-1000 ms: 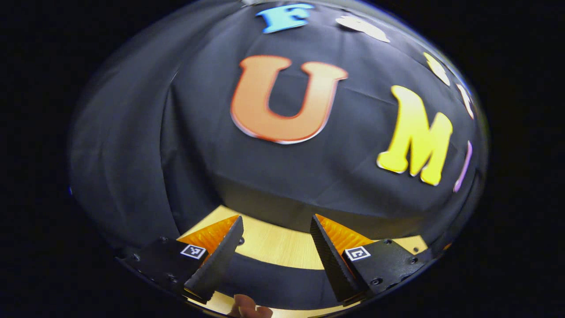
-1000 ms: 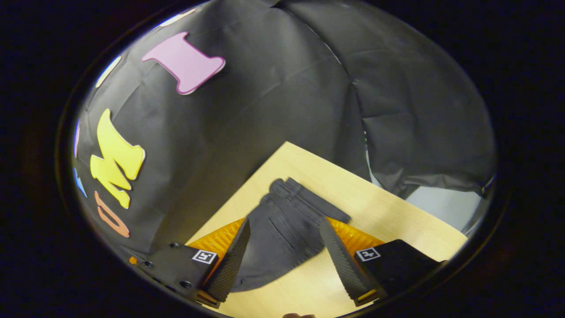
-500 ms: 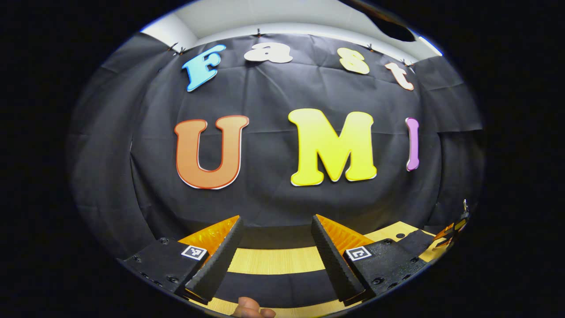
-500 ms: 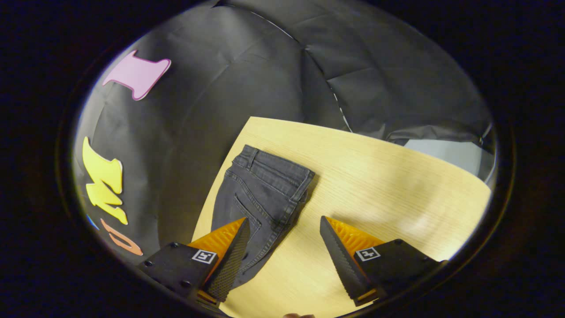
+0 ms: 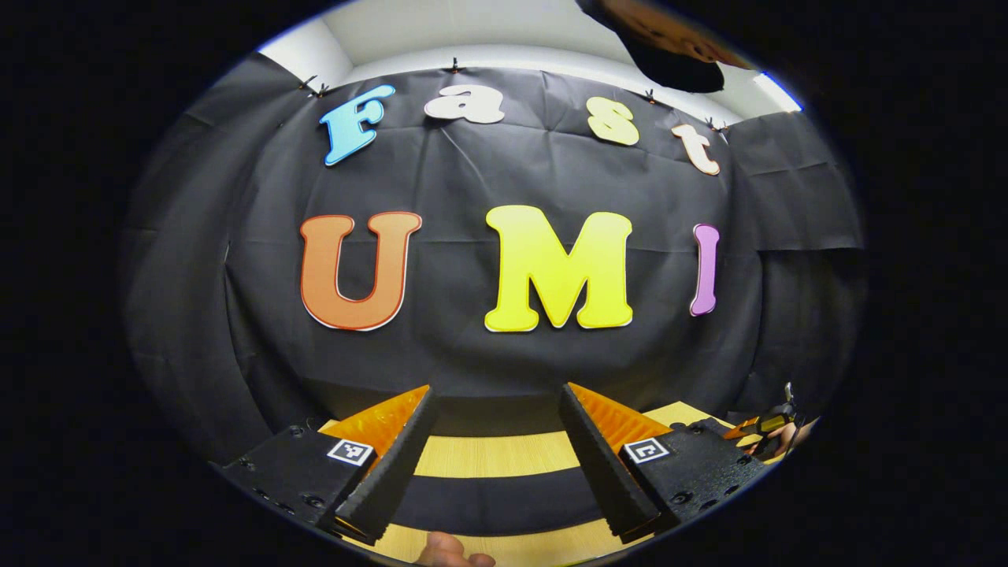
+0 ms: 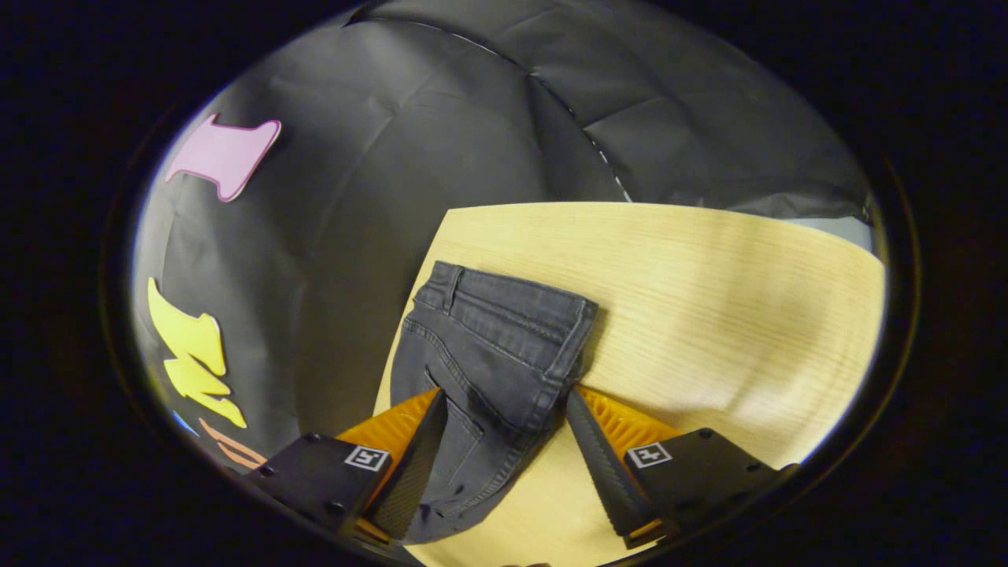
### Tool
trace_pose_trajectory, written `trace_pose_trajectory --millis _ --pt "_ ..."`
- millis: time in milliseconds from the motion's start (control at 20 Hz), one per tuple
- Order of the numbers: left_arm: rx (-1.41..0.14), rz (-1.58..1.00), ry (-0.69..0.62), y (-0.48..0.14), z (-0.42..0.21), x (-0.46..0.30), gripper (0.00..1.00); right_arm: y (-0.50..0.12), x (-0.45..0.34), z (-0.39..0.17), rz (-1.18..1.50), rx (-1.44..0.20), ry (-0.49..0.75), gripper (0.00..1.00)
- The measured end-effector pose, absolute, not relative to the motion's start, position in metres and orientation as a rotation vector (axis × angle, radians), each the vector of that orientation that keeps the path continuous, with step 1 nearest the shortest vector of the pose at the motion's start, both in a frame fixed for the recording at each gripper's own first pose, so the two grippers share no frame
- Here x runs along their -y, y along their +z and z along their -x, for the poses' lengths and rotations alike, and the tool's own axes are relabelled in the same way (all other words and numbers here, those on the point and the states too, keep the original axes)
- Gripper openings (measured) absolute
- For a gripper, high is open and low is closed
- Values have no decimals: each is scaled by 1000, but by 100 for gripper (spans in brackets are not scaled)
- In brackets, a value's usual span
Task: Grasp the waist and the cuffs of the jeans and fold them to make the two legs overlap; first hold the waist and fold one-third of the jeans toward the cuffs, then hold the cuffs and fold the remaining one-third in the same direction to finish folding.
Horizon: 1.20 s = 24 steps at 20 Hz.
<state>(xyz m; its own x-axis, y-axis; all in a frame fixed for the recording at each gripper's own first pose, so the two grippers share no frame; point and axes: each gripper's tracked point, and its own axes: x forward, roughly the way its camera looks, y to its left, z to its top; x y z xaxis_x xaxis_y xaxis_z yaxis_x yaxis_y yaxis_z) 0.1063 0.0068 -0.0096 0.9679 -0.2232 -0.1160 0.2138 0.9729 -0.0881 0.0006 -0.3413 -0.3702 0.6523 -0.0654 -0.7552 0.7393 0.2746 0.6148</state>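
Dark grey jeans [image 6: 492, 354] lie on the wooden table [image 6: 709, 299], with the waistband [image 6: 512, 311] at their far end in the right gripper view. My right gripper [image 6: 507, 394] hangs open just above the seat of the jeans, its fingers straddling the cloth below the waistband. In the left gripper view a dark band of cloth [image 5: 496, 500], seemingly a jeans leg, crosses the table [image 5: 488, 457] under my open left gripper [image 5: 496, 391]. Nothing is held between either pair of fingers. The right gripper [image 5: 768, 429] also shows small at the far right of that view.
The black booth wall [image 5: 472, 370] stands close behind the table's far edge. A wide stretch of bare wood lies to the right of the jeans in the right gripper view. A fingertip [image 5: 453, 551] shows at the bottom of the left gripper view.
My right gripper has swung over the jeans, so the waist end now lies between its fingers. The left gripper has tilted up and turned to face the wall squarely. Both stay open.
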Motion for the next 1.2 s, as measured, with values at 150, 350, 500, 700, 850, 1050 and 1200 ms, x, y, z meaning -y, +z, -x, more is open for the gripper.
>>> trace_pose_trajectory --millis 150,350,500,700,850,1050,1200 --pt "-139 70 -204 -10 -104 -13 99 -388 352 7 -1152 -705 -645 36" --pt "-158 71 -194 -10 -102 -13 100 -388 349 6 -1096 -709 -659 1" --pt "-164 60 -203 -12 -102 -10 99 -382 349 3 -1041 -715 -646 1" --pt "-152 62 -199 -8 -102 -11 99 -356 343 -6 -891 -703 -629 1" --pt "-152 68 -197 -7 -102 -13 99 -320 334 -15 -754 -667 -607 1" --pt "-138 76 -189 -2 -96 -20 99 -263 300 -40 -557 -597 -557 1" --pt "-140 85 -170 -4 -91 -30 99 -225 259 -63 -416 -538 -478 0"
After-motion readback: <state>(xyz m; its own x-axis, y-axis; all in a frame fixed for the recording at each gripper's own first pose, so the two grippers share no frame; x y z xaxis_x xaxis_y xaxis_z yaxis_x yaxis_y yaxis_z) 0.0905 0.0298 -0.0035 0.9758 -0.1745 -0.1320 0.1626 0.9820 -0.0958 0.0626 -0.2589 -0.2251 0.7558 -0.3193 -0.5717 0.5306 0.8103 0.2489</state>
